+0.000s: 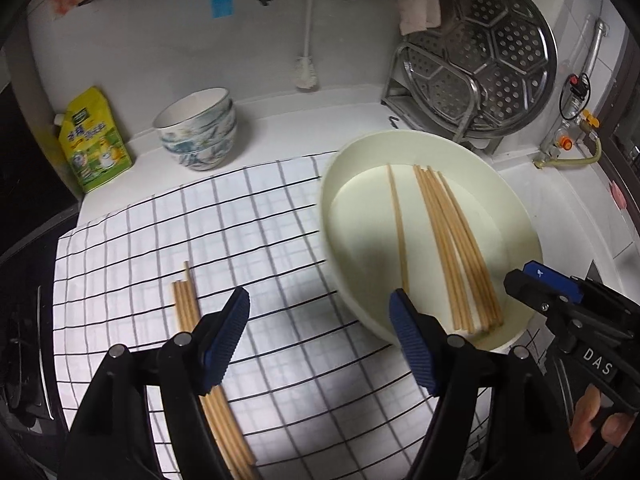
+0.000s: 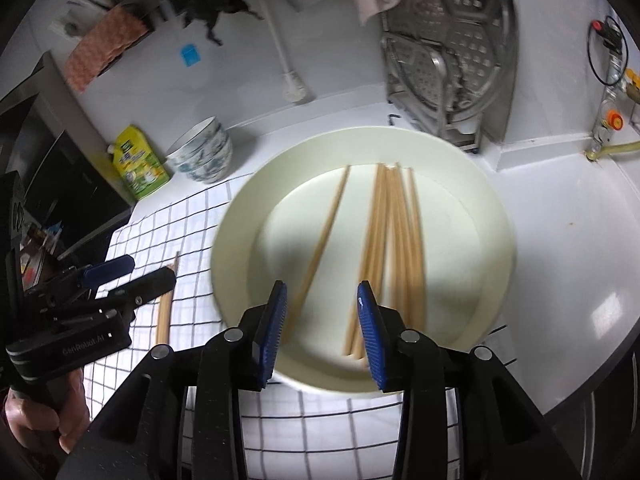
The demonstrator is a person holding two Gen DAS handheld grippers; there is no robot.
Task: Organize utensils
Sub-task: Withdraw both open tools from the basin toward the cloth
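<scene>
I'm looking at a home kitchen: stacked bowls (image 1: pixel 198 128), a steamer rack (image 1: pixel 486 52), a detergent pouch (image 1: pixel 94 140) sitting on a white counter (image 1: pixel 304 120).

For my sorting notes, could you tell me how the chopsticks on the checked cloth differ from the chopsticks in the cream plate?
The chopsticks on the checked cloth are a small tight bundle; the chopsticks in the cream plate are more numerous, with one lying apart. The cloth bundle lies partly under the left gripper; the plate group lies ahead of the right gripper. Both are plain light wood and held by neither.
</scene>
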